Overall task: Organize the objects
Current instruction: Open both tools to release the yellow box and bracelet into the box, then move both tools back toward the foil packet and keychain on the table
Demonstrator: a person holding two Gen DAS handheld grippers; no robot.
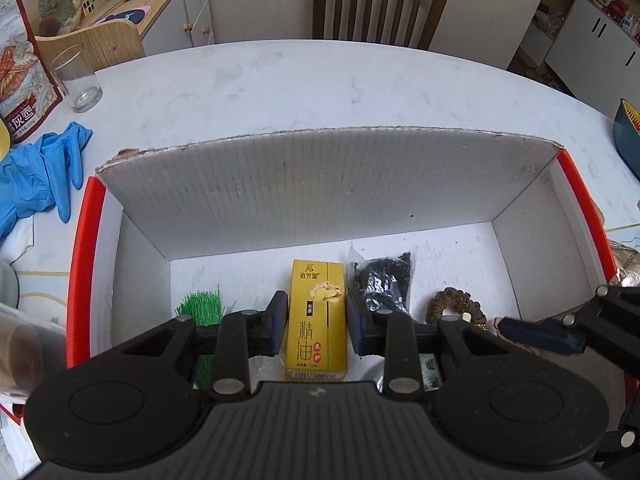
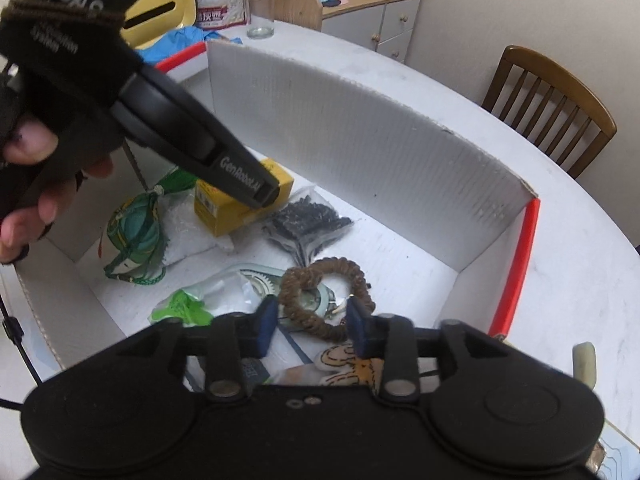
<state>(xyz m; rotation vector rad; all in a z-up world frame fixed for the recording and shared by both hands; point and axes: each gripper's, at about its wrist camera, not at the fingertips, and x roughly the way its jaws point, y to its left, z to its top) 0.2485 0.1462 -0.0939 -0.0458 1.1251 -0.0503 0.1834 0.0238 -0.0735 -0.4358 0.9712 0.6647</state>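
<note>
Left gripper (image 1: 316, 322) is clamping the yellow carton (image 1: 317, 320) inside the box (image 1: 328, 176), near its middle. Right gripper (image 2: 312, 324) is hanging unclenched over the brown braid (image 2: 326, 300). Step: placing carton. Next: releasing cleanly.

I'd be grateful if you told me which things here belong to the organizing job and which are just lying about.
Part of the job:
- cardboard box
- yellow carton, clamped in the left gripper
- black bead bag
- brown braided ring, between the right gripper's open jaws

Lying about:
- blue gloves
- drinking glass
- snack packet
</note>
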